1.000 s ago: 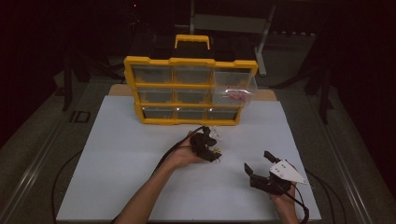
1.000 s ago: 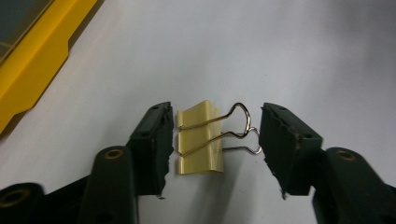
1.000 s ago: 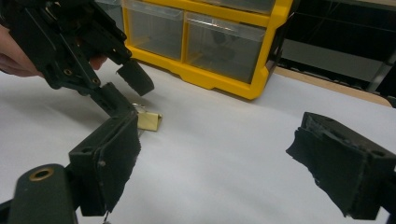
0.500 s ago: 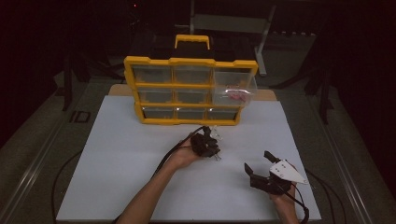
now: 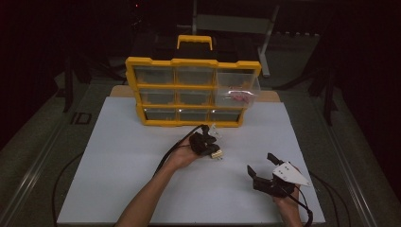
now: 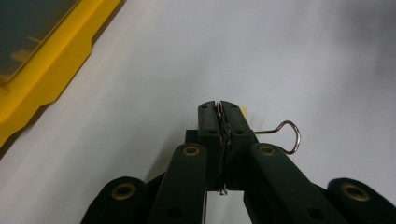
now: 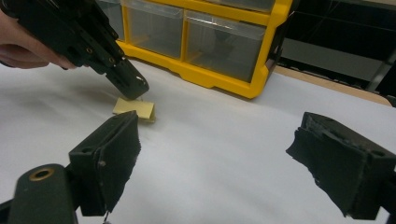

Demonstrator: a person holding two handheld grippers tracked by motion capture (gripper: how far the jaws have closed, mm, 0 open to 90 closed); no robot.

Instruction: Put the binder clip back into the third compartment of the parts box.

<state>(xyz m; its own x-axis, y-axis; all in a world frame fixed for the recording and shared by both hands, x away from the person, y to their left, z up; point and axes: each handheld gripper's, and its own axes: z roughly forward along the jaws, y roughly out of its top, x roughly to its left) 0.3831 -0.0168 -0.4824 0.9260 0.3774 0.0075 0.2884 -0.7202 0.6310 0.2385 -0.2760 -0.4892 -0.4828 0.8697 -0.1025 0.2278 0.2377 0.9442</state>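
The jaws of the left gripper (image 6: 219, 109) have just closed on a wire handle of the yellow binder clip (image 7: 134, 109), which lies on the white desk (image 5: 118, 156) near its middle, below the drawer cabinet (image 5: 193, 90). The right gripper (image 5: 265, 168) waits wide open and empty by the near right corner, farther off.

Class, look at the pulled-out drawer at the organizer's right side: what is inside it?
Inside the pulled-out drawer of the yellow organizer lies a small pile of reddish pieces; what they are is too blurred to tell, and the drawer's back is hidden.
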